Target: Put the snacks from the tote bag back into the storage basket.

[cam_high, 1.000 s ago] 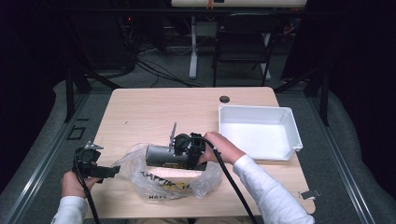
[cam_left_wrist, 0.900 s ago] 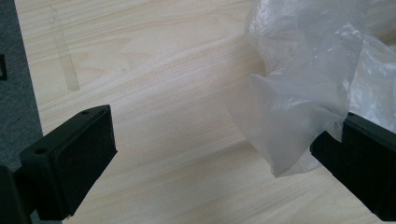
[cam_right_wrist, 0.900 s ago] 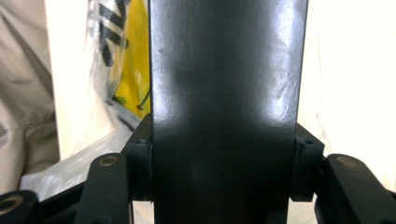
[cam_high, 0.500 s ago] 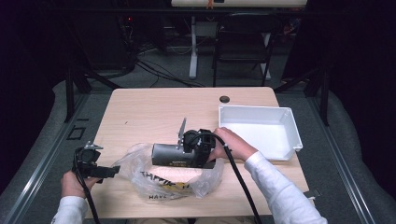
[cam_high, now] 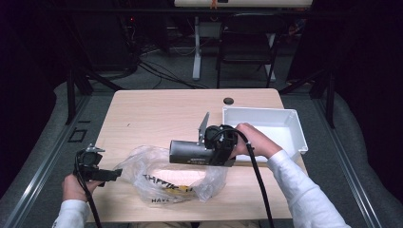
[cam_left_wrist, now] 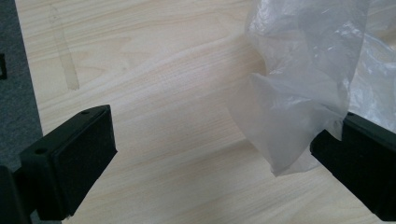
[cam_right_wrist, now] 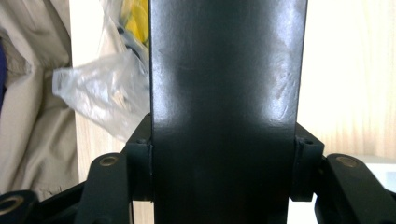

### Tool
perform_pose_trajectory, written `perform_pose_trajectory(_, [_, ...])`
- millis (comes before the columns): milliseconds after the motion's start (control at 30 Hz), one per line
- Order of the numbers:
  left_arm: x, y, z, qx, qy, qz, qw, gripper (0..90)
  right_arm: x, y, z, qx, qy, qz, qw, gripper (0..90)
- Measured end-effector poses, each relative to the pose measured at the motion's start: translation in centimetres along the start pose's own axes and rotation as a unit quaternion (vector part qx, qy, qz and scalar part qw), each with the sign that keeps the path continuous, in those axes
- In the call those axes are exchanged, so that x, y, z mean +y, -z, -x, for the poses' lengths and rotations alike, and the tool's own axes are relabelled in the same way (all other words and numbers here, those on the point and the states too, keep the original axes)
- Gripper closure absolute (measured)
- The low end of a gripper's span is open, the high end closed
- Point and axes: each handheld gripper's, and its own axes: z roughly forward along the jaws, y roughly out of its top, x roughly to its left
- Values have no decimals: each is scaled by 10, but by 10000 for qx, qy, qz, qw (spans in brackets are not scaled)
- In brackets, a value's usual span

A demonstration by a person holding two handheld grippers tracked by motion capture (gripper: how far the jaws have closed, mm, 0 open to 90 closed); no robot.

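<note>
One black box, one plastic bag and one white tray are on hand. The right hand-held gripper, held level above the bag, is clamped on the box. The left hand-held gripper rests low at the worktop edge, jaws apart.

The high view looks forward and down from above the person's side onto the pale wooden table. The left gripper view rides low, close to the tabletop, facing the crumpled clear plastic bag at its right jaw. The right gripper view sits hard against the black box-shaped block between its jaws. All three share the bag.
</note>
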Motion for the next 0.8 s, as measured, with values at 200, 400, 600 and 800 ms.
perform_pose_trajectory(200, [-1, 2, -1, 16, 33, 68, 10000, 1, -18, 9, 7, -66, 10, -26, 10000, 420])
perform_pose_trajectory(400, [-1, 2, -1, 0, 26, 72, 10000, 0, -37, 15, 14, -98, -34, 2, 9999, 420])
perform_pose_trajectory(600, [-1, 1, -2, -3, 21, 64, 10000, 0, -54, 22, 24, -185, -108, -113, 9997, 421])
perform_pose_trajectory(800, [-1, 1, -2, -43, 20, 61, 10000, 0, -74, 27, 34, -201, -174, -25, 9996, 420])
